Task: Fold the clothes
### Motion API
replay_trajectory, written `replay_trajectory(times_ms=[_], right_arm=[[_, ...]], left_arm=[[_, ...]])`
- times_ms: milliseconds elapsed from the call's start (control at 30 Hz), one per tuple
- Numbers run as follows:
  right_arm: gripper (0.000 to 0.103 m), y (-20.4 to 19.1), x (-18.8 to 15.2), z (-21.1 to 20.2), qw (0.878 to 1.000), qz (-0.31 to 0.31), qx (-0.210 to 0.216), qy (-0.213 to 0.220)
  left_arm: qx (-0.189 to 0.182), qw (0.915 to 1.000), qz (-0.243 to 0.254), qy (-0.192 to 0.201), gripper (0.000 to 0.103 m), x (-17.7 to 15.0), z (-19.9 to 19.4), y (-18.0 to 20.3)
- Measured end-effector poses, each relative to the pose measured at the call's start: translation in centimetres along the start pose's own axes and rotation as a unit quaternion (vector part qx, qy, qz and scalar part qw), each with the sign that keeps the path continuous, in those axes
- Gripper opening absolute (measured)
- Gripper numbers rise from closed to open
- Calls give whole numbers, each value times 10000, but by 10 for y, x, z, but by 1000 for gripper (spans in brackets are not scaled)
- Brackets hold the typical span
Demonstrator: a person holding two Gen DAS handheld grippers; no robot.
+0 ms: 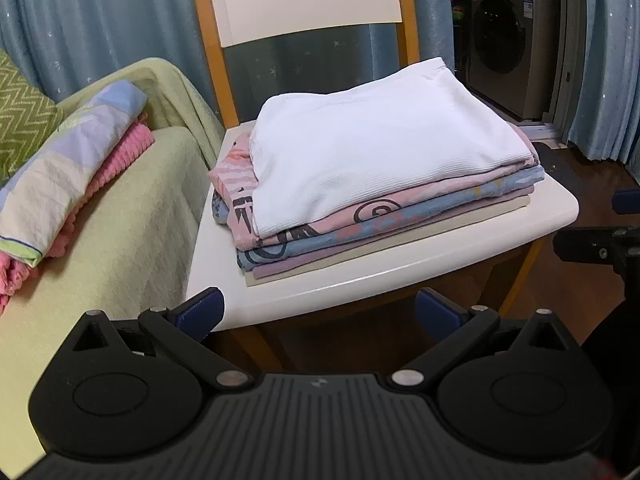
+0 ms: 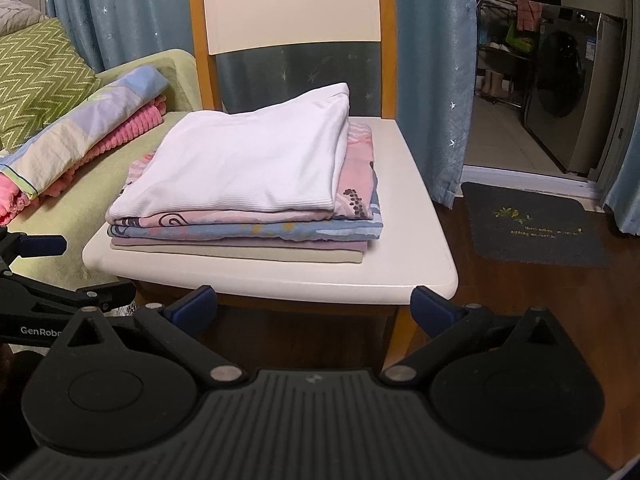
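Blue star-print curtains [image 1: 100,28] hang behind a wooden chair [image 1: 400,276] whose white seat serves as the place for finished work. From the left wrist view, a stack of folded clothes [image 1: 360,216] sits on that seat, with a white ribbed garment [image 1: 372,160] on top, squared over pink, blue, lilac and beige layers. The widest pieces lie lowest, which keeps the pile steady. Beside the chair a bed with a pale green cover [image 1: 132,240] carries a patchwork cloth [image 1: 68,176] lying on a pink knitted piece [image 1: 120,160], both loosely bundled and, I judge, possibly waiting to be folded. The left hand-held gripper [image 1: 320,312] hovers short of the seat's front edge, its blue pads spread wide with nothing between them.

From the right wrist view the same stack [image 2: 248,216] looks tidy, nearer the seat's left side, the white garment [image 2: 248,164] resting flat. The right hand-held gripper [image 2: 314,306] also stands wide apart and empty, just in front of the seat. A dark doormat [image 2: 536,224] lies on the wood floor, and a washing machine [image 2: 568,92] shows through the doorway. Both grippers clear of the pile suggests the top piece has been set down and released.
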State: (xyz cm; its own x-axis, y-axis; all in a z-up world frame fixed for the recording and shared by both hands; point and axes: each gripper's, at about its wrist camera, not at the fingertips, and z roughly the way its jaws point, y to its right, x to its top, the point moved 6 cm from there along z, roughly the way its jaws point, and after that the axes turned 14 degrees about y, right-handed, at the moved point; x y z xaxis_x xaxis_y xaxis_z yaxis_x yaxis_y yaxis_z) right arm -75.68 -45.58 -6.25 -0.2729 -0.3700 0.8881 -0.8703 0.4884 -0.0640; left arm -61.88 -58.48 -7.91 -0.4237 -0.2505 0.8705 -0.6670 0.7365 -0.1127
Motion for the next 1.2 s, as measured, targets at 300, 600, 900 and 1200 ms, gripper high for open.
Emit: replay_trajectory(times_ms=[300,600,900,1200], right_arm=[[102,-5,0,-2,9998,-180,-41,89],[102,-9,1,-3,9995,-303,-75,92],[102,-7,1,-2,9996,-254,-68,91],[102,-6,1,-2,9998,-179,-53,88]], left_arm=[[89,9999,-49,-43,102,-2,0,-2],[106,9998,-194,-26,102,-2,-2,-8],[116,9998,-185,-45,102,-2,-1,-7],[128,9998,-123,-74,102,-1,0,-5]])
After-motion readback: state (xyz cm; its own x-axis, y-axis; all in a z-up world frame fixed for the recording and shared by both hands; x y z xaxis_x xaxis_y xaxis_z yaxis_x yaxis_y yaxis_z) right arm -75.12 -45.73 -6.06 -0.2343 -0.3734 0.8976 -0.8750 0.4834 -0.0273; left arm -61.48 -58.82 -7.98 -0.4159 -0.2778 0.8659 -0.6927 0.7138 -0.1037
